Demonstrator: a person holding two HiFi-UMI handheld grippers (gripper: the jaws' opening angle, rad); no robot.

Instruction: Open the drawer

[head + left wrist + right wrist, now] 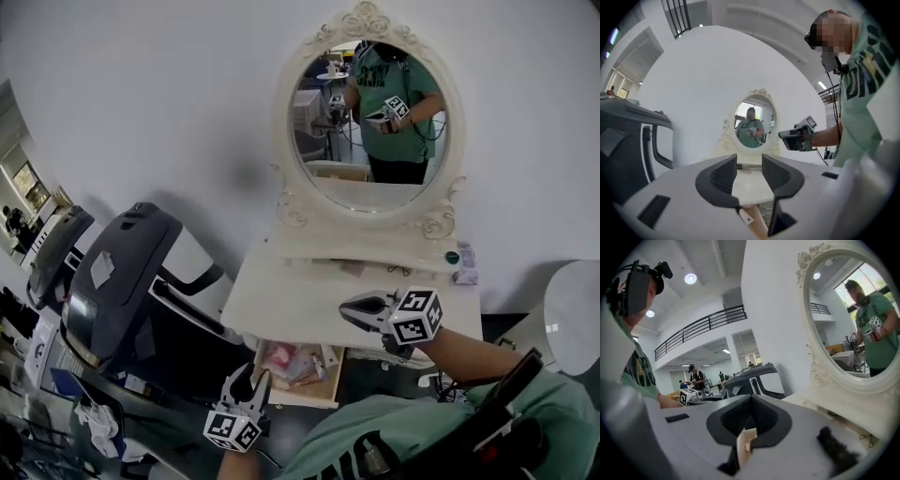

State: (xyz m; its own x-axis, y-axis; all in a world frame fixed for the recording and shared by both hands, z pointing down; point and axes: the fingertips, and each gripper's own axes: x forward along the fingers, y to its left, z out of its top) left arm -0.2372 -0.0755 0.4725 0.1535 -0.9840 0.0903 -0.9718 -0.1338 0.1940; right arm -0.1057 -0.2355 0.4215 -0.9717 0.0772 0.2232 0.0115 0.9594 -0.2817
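Note:
The white dressing table (300, 298) stands against the wall under an oval mirror (370, 122). Its wooden drawer (302, 368) is pulled out under the front edge, with pink and white items lying inside. My left gripper (250, 378) hovers just in front of the drawer's left corner, open and empty. In the left gripper view the jaws (750, 161) frame the table top (750, 185), with nothing between them. My right gripper (345, 309) hangs over the table's right half and looks shut. In the right gripper view its pads (750, 404) meet, holding nothing.
A dark treadmill (122, 272) stands close to the table's left side. A small green object (452, 257) and some cables (398, 272) sit on the raised back shelf. A white round object (572, 309) is at the right. Other people stand far off in the hall.

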